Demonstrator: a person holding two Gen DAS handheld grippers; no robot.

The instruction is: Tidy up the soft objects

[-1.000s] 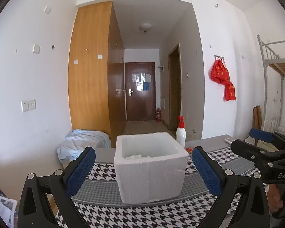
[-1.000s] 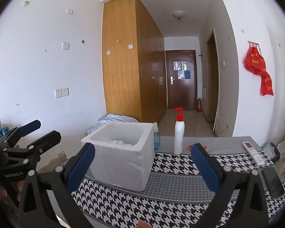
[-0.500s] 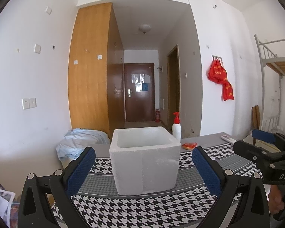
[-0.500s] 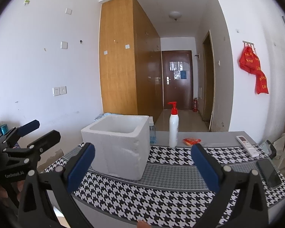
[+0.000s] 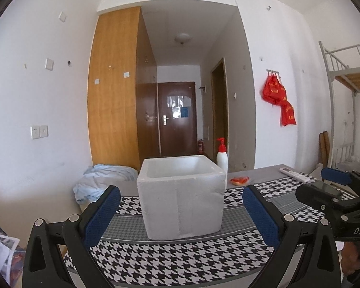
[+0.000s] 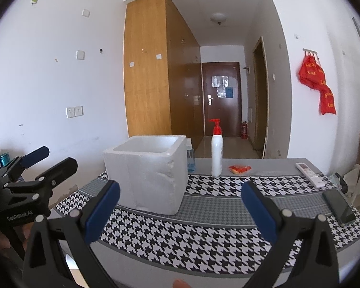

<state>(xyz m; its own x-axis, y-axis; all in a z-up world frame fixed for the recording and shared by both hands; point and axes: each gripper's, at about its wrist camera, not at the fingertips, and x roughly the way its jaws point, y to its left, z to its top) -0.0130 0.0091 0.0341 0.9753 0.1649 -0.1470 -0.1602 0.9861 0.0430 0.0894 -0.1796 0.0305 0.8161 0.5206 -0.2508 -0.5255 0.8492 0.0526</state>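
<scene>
Foam box [image 5: 181,196] stands upright on the houndstooth cloth [image 5: 180,261], toward the worktop's left side. Pump bottle [image 6: 216,153] and red packet [image 6: 239,168] sit behind it near the far edge. Left gripper [image 5: 181,213] and right gripper [image 6: 180,212]: jaws apart, holding nothing.

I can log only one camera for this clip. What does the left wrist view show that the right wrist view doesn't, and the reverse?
Only the left wrist view shows the blue bedding and bunk bed. Only the right wrist view shows the blue-liquid bottle behind the foam box and the whole phone. Both show the box, pump bottle, red packet, remote.
</scene>
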